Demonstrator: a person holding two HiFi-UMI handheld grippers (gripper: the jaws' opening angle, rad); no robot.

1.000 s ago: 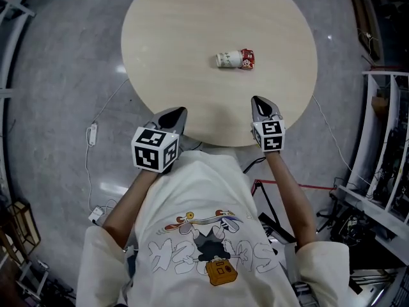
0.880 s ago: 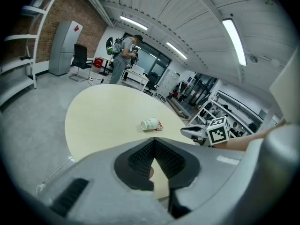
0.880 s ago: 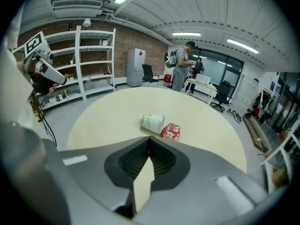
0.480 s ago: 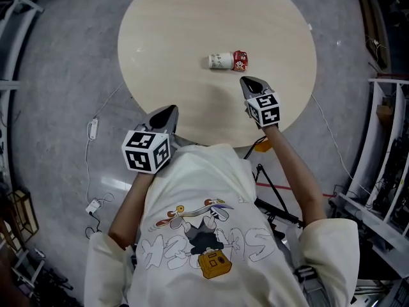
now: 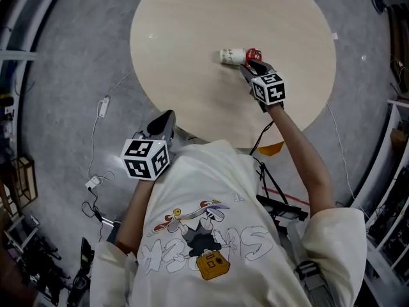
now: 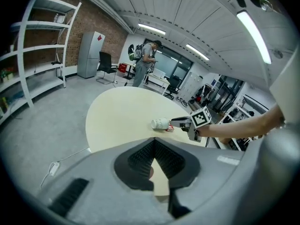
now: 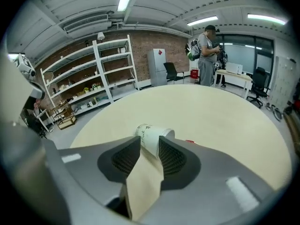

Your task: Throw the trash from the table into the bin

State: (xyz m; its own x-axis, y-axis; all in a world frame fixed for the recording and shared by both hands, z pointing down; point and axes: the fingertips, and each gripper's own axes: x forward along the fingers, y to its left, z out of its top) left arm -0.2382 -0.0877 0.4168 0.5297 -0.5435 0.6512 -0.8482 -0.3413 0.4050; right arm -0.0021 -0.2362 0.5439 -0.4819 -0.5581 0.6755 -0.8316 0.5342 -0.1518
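A white paper cup [image 5: 231, 56] lies on its side on the round beige table [image 5: 192, 24], with a small red wrapper [image 5: 254, 54] beside it. My right gripper [image 5: 246, 64] reaches over the table to the cup. Its jaws have just been opening, and in the right gripper view the cup [image 7: 152, 137] lies between the fingertips [image 7: 126, 153], which stand at its sides and do not visibly squeeze it. My left gripper [image 5: 165, 121] hangs shut off the table's near edge, holding nothing. The left gripper view shows the cup [image 6: 160, 123] and the right gripper [image 6: 180, 122] ahead.
A cable with a white power block [image 5: 102, 106] trails on the grey floor left of the table. Metal shelves [image 7: 93, 74] line the brick wall. A person [image 7: 206, 55] stands far behind the table. An orange object [image 5: 271, 149] lies under the table's near edge.
My right gripper moved forward across the table from its near edge up to the cup, and its jaws parted. The left gripper stayed near the table's edge.
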